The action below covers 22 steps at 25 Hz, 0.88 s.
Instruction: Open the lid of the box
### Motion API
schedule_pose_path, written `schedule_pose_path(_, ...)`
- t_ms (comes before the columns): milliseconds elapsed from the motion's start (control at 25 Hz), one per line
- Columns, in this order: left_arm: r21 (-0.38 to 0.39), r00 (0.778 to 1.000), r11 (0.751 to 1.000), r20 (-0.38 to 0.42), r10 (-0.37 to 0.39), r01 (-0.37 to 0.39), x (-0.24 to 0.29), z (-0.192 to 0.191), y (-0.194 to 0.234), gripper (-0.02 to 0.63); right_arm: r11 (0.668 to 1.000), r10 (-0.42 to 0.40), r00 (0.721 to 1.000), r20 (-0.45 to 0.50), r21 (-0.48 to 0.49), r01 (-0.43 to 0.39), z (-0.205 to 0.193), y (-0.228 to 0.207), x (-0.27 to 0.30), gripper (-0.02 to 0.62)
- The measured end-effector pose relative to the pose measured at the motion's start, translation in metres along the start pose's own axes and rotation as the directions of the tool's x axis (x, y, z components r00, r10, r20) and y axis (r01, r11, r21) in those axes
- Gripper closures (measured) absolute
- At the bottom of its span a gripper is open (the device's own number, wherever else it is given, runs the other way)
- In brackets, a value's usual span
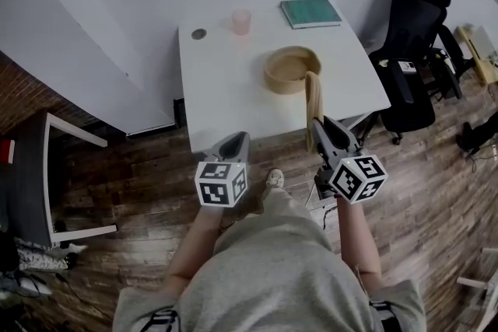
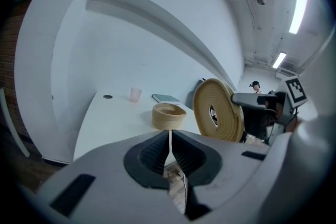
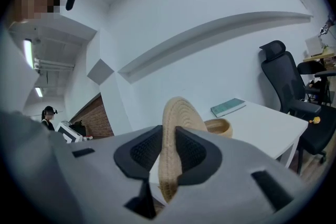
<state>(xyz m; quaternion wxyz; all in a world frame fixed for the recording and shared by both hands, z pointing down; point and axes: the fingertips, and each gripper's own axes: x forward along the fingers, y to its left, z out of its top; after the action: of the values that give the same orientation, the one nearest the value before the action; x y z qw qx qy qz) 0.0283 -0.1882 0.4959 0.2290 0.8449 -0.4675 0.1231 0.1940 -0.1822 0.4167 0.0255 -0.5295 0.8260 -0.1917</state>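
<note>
My left gripper (image 1: 238,139) hangs just off the near edge of the white rectangular table (image 1: 218,101), over the brown plank floor (image 1: 117,167). Its jaws are clenched together with nothing in them, as the left gripper view (image 2: 169,140) shows. It is well apart from the box and the lid.

Along the table's far edge, from the left, there is a small dark round disc (image 1: 199,34), a pale pink cup (image 1: 241,21) and a flat green book (image 1: 310,12). The near-left part of the tabletop is bare.

The round woven straw box (image 1: 289,71) stands open right of the table's centre. The round woven straw lid (image 1: 313,103) is off it, upright on its edge, near the table's near-right side. In the head view its top overlaps the box rim, but the left gripper view shows a gap between the lid (image 2: 216,110) and the box (image 2: 168,116).

My right gripper (image 1: 319,125) is grasping the lid by its rim. In the right gripper view, both pads press its coiled edge (image 3: 176,128). There the lid hides part of the box (image 3: 220,126). I cannot make out the dark spot at the lid's centre.

A black office chair (image 1: 412,50) stands close off the table's right side.
</note>
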Motion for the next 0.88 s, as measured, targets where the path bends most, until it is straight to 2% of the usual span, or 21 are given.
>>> schedule_pose_path(480,-0.01,1.0,1.0,0.022,-0.021,0.021,-0.082,-0.032,-0.026,0.589,0.998,0.056,0.998,0.007,0.03,-0.057,-0.038,0.063,-0.065,0.514)
schedule_pose_path(880,-0.011,0.998,0.999,0.057,-0.03,0.031,-0.126,-0.036,-0.036,0.591,0.995,0.089,0.996,0.0,0.036,-0.089,-0.059,0.099,-0.097,0.514)
